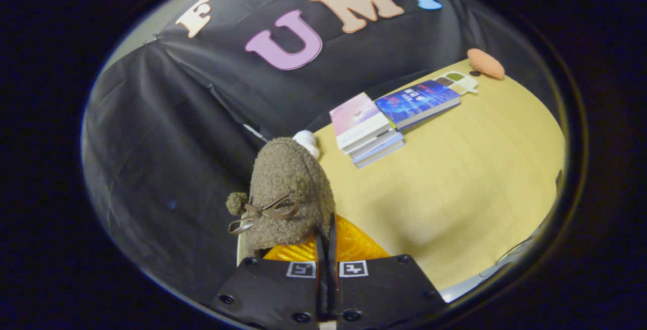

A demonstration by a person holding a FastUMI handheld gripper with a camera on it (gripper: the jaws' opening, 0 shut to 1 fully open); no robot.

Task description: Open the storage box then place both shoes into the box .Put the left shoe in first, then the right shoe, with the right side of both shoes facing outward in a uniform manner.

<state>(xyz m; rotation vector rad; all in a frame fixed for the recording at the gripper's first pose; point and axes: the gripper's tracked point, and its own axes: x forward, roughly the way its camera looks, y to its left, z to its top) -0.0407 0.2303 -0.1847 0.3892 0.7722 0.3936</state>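
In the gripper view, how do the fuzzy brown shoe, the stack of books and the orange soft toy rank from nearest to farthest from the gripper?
1. Fuzzy brown shoe: at the gripper, whose fingers are nearly closed on its edge.
2. Stack of books: beyond it, mid-table.
3. Orange soft toy: at the table's far edge, by the wall.

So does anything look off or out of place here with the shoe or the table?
The fuzzy brown shoe stands on end, toe up, pinched at its edge by the shut hand-held gripper, lifted off the table. The books lie in a loose, askew stack. Nothing looks spilled or damaged.
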